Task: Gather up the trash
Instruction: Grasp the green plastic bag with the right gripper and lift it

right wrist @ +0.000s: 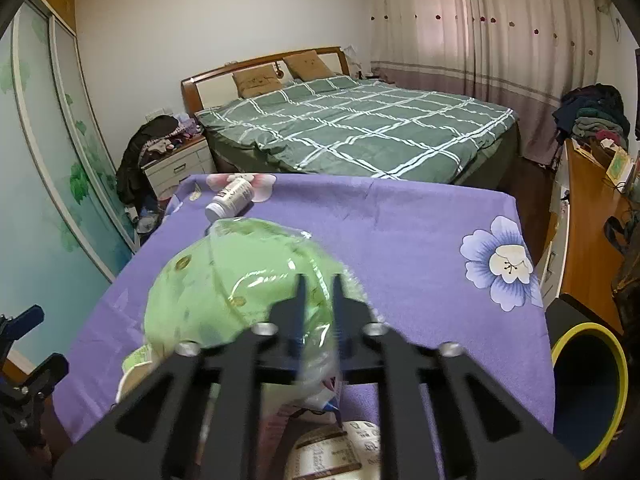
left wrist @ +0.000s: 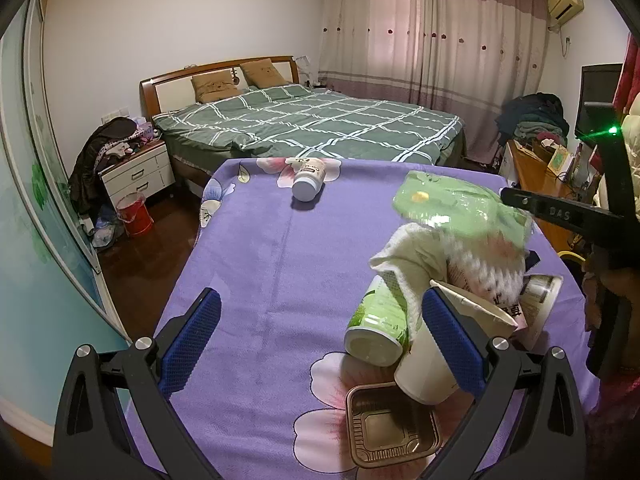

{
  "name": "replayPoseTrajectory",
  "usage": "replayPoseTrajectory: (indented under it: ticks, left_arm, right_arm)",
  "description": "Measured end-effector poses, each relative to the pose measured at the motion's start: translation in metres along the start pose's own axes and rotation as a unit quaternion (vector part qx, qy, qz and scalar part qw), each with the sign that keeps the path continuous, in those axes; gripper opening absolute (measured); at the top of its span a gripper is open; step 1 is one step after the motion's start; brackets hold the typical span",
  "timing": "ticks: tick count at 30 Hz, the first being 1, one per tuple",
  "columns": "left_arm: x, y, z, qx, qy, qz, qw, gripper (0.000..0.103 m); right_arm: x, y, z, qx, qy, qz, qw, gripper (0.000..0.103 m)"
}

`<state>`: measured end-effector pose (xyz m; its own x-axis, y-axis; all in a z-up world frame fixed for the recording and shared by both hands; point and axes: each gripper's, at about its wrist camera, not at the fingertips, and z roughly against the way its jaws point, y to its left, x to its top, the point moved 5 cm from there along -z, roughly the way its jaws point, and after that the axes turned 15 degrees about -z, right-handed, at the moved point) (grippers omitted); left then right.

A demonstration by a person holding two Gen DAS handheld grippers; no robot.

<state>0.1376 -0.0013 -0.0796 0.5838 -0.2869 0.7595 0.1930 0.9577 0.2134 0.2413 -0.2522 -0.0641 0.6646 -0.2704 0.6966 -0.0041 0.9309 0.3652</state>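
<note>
The left gripper has its blue-padded fingers spread wide and holds nothing. Its left finger hangs over bare purple tablecloth. Its right finger stands in front of a tipped white paper cup, though contact cannot be confirmed. Far ahead of the open fingers, near the cloth's far edge, a white pill bottle lies on its side. Just inside the right finger lies a green-and-white cup on its side, with a crumpled white tissue draped over it. Below the cups, close to the finger base, sits a small brown plastic tray. Beyond the right finger lies another printed cup.

The right gripper has its fingers drawn close together, pinching a light green plastic wrapper. The wrapper is glossy, crinkled and blurred, and it spreads up and to the left of the fingertips above the table. Right of the fingers, at the table's edge, stands a dark bin with a yellow rim.
</note>
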Motion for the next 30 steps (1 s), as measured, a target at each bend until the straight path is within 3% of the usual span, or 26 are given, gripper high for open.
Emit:
replayPoseTrajectory:
  ticks: [8, 11, 12, 13, 14, 15, 20, 25, 30]
  left_arm:
    - [-0.002, -0.001, 0.000, 0.002, -0.002, 0.001, 1.0000, 0.099]
    - [-0.002, 0.000, 0.000, 0.001, -0.003, 0.001, 1.0000, 0.099]
    - [-0.002, 0.000, 0.001, 0.002, -0.003, 0.001, 1.0000, 0.099]
    - [-0.002, 0.000, 0.001, 0.001, -0.003, 0.002, 1.0000, 0.099]
    - [-0.002, 0.000, 0.001, 0.001, -0.003, 0.002, 1.0000, 0.099]
    - [-0.002, -0.001, 0.001, 0.001, -0.003, 0.002, 1.0000, 0.099]
    - [-0.004, 0.002, 0.004, 0.004, -0.003, 0.003, 1.0000, 0.099]
    - [-0.006, 0.003, 0.006, 0.002, -0.001, 0.007, 1.0000, 0.099]
    - [-0.004, 0.001, 0.005, -0.001, -0.001, 0.004, 1.0000, 0.099]
  right_arm:
    - [0.015, 0.002, 0.032, 0.012, -0.041, -0.005, 0.999, 0.000]
    - [0.012, 0.005, 0.032, 0.025, -0.026, 0.001, 0.999, 0.001]
    - [0.011, 0.007, 0.031, 0.029, -0.026, -0.001, 0.999, 0.007]
    - [0.010, 0.009, 0.030, 0.025, -0.028, 0.001, 0.999, 0.031]
    - [0.009, 0.010, 0.027, 0.021, -0.032, 0.001, 0.999, 0.046]
    - [0.009, 0.011, 0.025, 0.020, -0.032, 0.000, 0.999, 0.056]
    - [0.000, 0.019, 0.005, 0.014, 0.002, 0.004, 1.000, 0.055]
    - [-0.009, 0.021, 0.002, 0.021, 0.011, 0.003, 1.000, 0.017]
    - [0.001, 0.019, 0.026, 0.033, -0.025, -0.002, 0.999, 0.009]
